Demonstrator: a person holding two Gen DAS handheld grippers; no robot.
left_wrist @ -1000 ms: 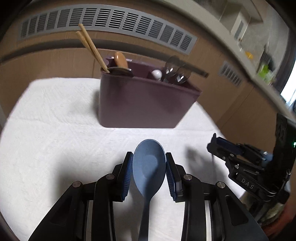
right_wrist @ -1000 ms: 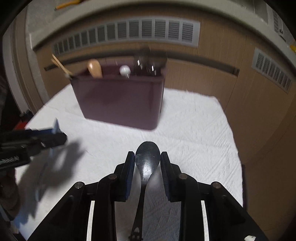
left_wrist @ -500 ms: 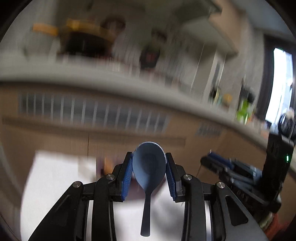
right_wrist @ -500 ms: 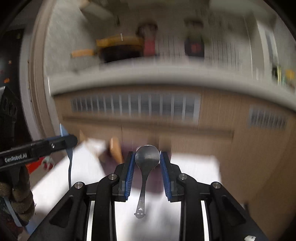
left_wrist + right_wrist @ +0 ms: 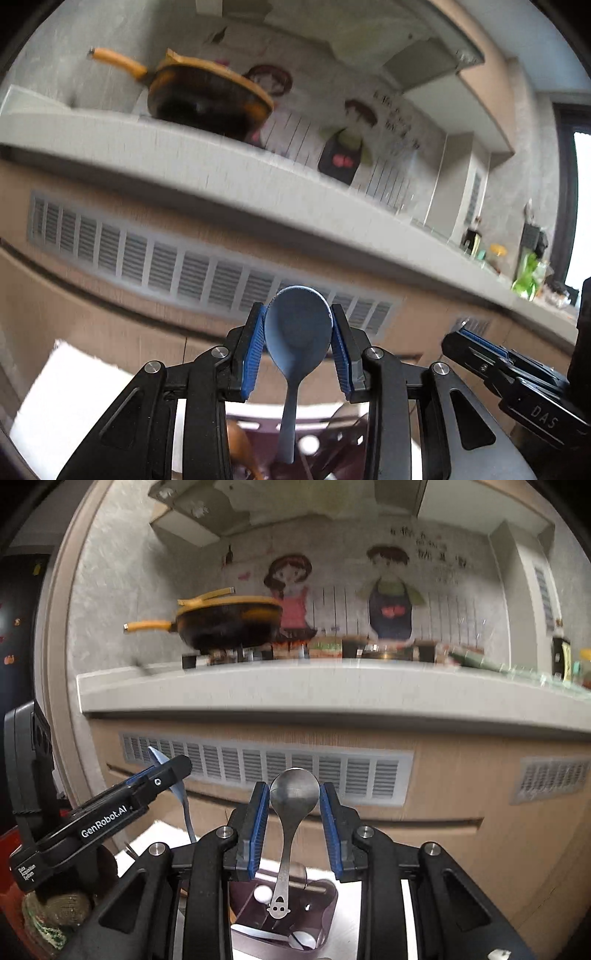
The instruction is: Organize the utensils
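Observation:
My left gripper point(image 5: 297, 345) is shut on the bowl of a blue plastic spoon point(image 5: 296, 347), whose handle hangs down over the maroon utensil holder point(image 5: 325, 443). My right gripper point(image 5: 293, 812) is shut on the bowl of a metal spoon point(image 5: 293, 794); its handle, with a smiley cut-out, dangles above the maroon utensil holder point(image 5: 325, 901). The holder keeps a wooden spoon point(image 5: 238, 443) and other utensils. In the right wrist view the left gripper point(image 5: 162, 779) shows at the left with the blue spoon point(image 5: 181, 794). In the left wrist view the right gripper point(image 5: 480, 354) shows at the right.
The holder stands on a white cloth point(image 5: 74, 398) beneath both grippers. Behind rises a wooden cabinet front with a grey vent grille point(image 5: 266, 771) under a grey counter point(image 5: 295, 690). A black pan with a yellow handle point(image 5: 225, 624) sits on the counter's stove.
Both grippers have risen and tipped up towards level with their spoons. The holder has dropped from the middle of each view to the bottom edge, and the counter and wall now fill the frames.

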